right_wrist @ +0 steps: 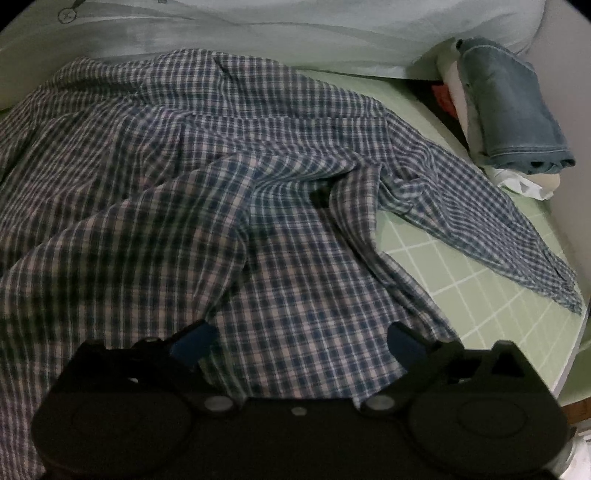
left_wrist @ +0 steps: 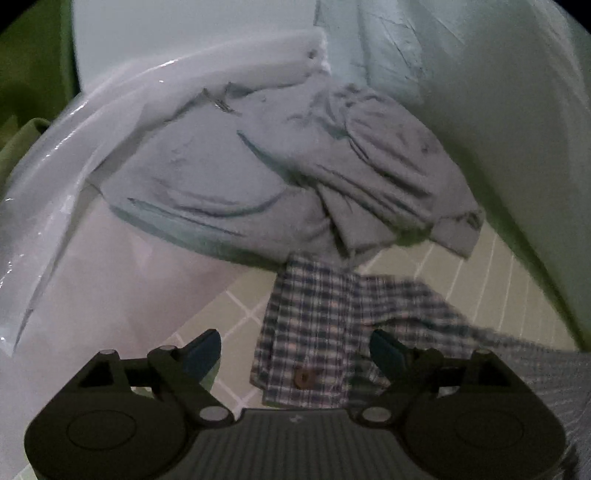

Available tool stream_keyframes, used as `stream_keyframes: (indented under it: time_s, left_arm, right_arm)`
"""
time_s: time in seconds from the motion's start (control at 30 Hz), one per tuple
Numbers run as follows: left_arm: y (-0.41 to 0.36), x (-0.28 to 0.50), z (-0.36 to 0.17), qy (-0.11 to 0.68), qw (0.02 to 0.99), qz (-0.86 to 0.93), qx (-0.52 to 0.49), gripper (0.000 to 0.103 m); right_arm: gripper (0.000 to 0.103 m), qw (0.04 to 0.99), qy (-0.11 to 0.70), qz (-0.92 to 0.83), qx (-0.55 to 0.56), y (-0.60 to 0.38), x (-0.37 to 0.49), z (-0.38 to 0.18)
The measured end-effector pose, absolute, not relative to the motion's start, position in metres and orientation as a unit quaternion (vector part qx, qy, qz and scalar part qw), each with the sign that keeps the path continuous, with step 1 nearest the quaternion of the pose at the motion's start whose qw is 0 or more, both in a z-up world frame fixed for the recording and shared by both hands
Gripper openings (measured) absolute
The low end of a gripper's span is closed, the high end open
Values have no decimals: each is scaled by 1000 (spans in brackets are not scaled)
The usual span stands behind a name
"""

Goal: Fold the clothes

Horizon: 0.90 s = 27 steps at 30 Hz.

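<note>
Checked cotton, blue and white: the plaid shirt (left_wrist: 314,332) fills the lower middle of the left wrist view, one corner with a brown button (left_wrist: 303,377) lying on the green gridded mat (left_wrist: 236,317). The left gripper (left_wrist: 295,354) hangs over that corner, jaws spread wide, blue pads (left_wrist: 203,350) clear of the cloth on both sides; nothing pinched. Beyond the shirt, a crumpled grey garment (left_wrist: 258,177) lies half on the mat, half on a sheet of clear plastic (left_wrist: 66,192). Pale bedding (left_wrist: 480,92) rises behind. Frame is blurred. No brand, label or lettering readable.

Right wrist view: same plaid shirt (right_wrist: 221,184), here spread broadly across the mat (right_wrist: 461,266), rumpled, one sleeve (right_wrist: 498,236) trailing out to the right toward the mat's edge. Right gripper (right_wrist: 299,347) sits above the near part of the shirt, jaws fully apart, gripping nothing. Only this view shows the folded stack at the far right: denim (right_wrist: 513,110) on top, white and red pieces beneath. Only this view shows the pale pillow (right_wrist: 295,33) along the top. No legible writing here either. The grey garment and plastic sheet appear in the left view alone.
</note>
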<state>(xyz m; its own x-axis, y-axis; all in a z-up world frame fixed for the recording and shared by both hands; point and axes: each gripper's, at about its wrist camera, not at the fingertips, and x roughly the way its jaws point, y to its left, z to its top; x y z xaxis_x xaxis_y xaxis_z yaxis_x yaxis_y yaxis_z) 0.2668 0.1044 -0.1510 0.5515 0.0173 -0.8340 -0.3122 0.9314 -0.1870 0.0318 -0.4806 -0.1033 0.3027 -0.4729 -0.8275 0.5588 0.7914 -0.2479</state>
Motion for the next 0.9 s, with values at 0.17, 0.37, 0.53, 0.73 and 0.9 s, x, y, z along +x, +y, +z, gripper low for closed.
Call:
stream_keyframes:
  time_s: [0.17,0.37,0.53,0.73,0.9]
  left_arm:
    - [98,271,-158,469,866,101,-143,74]
    - [87,271,-160,471,870,121,-84,48]
    - [98,259,-160,468,870,130,-79,48]
    - [116,250,-158,471,864,151,-94,50]
    - [105,235,-146,461,871,145,-87,66]
  right_arm:
    - [103,805,498,-319,38,-480,33,-104]
    - [103,807,497,-318,13,-475,36,-104]
    - [103,809,494,-319,9,-473,35,-105]
    - [103,811,490,-318,43,-483,27,-105]
    - [103,813,487,-315,52,-487,21,-105]
